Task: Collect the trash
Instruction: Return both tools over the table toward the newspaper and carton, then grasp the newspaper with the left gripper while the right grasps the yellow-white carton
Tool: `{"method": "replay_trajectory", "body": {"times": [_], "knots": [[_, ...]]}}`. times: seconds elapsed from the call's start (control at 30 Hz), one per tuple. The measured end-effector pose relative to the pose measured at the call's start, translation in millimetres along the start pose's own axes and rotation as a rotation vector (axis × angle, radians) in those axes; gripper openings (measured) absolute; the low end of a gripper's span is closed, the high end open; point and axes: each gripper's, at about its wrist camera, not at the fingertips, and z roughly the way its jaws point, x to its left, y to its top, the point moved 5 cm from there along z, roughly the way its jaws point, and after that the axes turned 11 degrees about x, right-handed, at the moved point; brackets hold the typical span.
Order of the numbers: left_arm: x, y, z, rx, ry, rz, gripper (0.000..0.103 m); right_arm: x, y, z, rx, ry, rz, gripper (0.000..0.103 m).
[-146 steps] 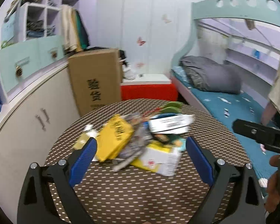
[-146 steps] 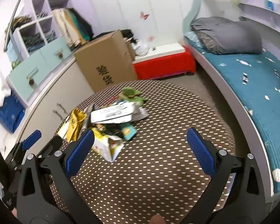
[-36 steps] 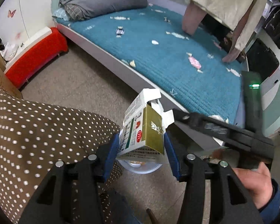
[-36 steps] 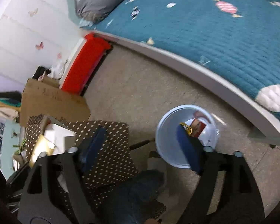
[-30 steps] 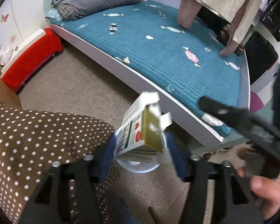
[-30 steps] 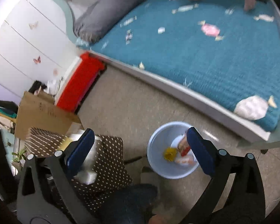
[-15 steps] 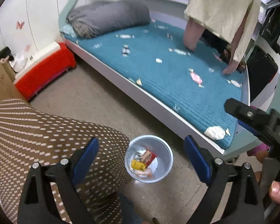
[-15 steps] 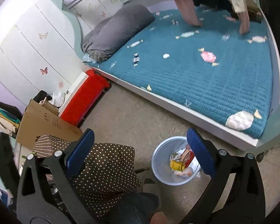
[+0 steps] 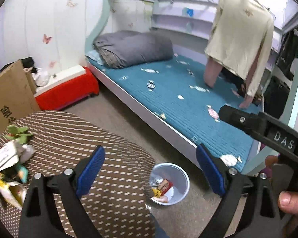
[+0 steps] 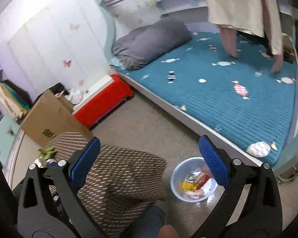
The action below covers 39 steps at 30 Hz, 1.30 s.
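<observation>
A pale blue bin stands on the floor beside the table, with a carton and wrappers inside; it also shows in the right wrist view. A pile of trash lies at the left of the brown dotted table. My left gripper is open and empty, above the table's right edge and the bin. My right gripper is open and empty, above the table edge; its body shows in the left wrist view.
A bed with a teal cover runs along the right, with a grey pillow. A red bench and a cardboard box stand at the back left. A beige garment hangs over the bed.
My left gripper let go of the green and white carton, which now lies in the bin. Both grippers have lifted and turned back toward the table; the trash pile has come into view.
</observation>
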Motion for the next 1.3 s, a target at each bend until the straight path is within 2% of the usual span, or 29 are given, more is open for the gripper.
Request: {"method": "replay_trajectory", "body": {"times": [0.27, 0.53, 0.73, 1.03, 1.17, 1.3], "knots": [[67, -21, -54, -0.096, 0.119, -0.089, 0.091, 80, -15, 4, 0.037, 0.089, -0.147, 0.097], [152, -55, -98, -0.140, 0.220, -0.223, 0.091, 158, -40, 16, 0.091, 0.169, -0.279, 0.097], [210, -85, -115, -0.150, 0.291, -0.307, 0.091, 208, -65, 31, 0.149, 0.207, -0.365, 0.097], [292, -148, -101, -0.071, 0.411, -0.412, 0.091, 256, -112, 78, 0.296, 0.240, -0.475, 0.097], [311, -163, -87, -0.027, 0.477, -0.388, 0.091, 268, -132, 96, 0.354, 0.258, -0.506, 0.097], [324, -160, -70, 0.010, 0.519, -0.326, 0.091, 275, -144, 107, 0.386, 0.259, -0.522, 0.097]]}}
